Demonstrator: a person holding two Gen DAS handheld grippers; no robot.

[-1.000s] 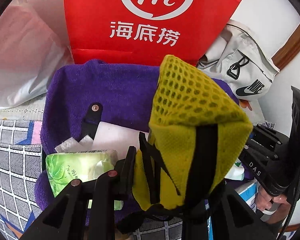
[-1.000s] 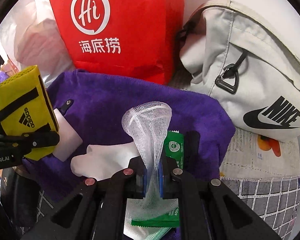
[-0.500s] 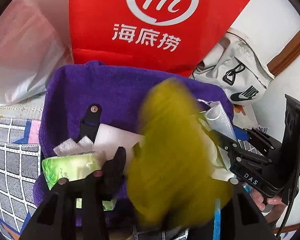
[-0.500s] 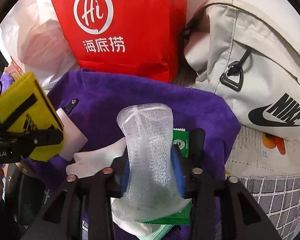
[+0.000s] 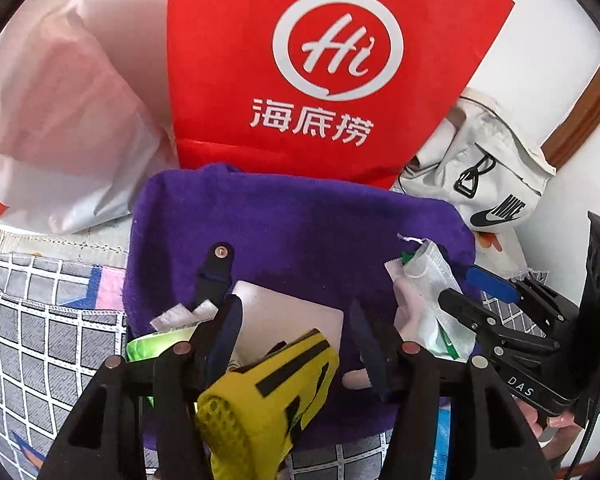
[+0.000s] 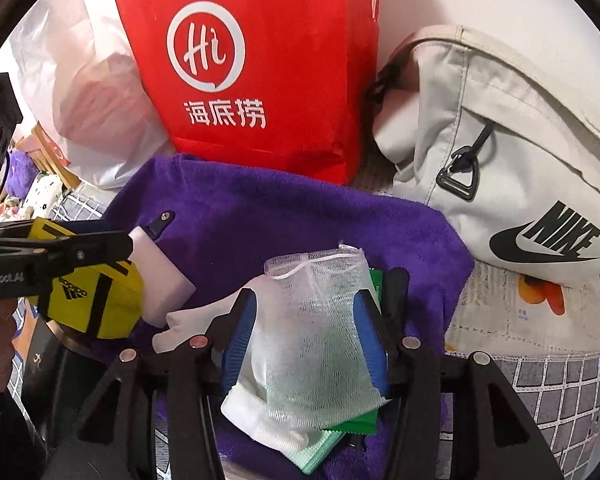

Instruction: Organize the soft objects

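Note:
A purple towel lies spread before a red bag. My left gripper is open; a yellow mesh Adidas pouch lies loose between and below its jaws, also seen in the right wrist view. My right gripper is open, its blue pads either side of a white mesh net that lies on a white sock and a green packet. A white pad and a green tissue pack lie on the towel.
A red Hi paper bag stands behind the towel, a white plastic bag to its left, a white Nike bag to the right. Grey checked cloth covers the surface.
Both grippers opened. The left one let the yellow pouch drop down between its jaws. The right one released the white mesh net, which settled onto the sock and packet.

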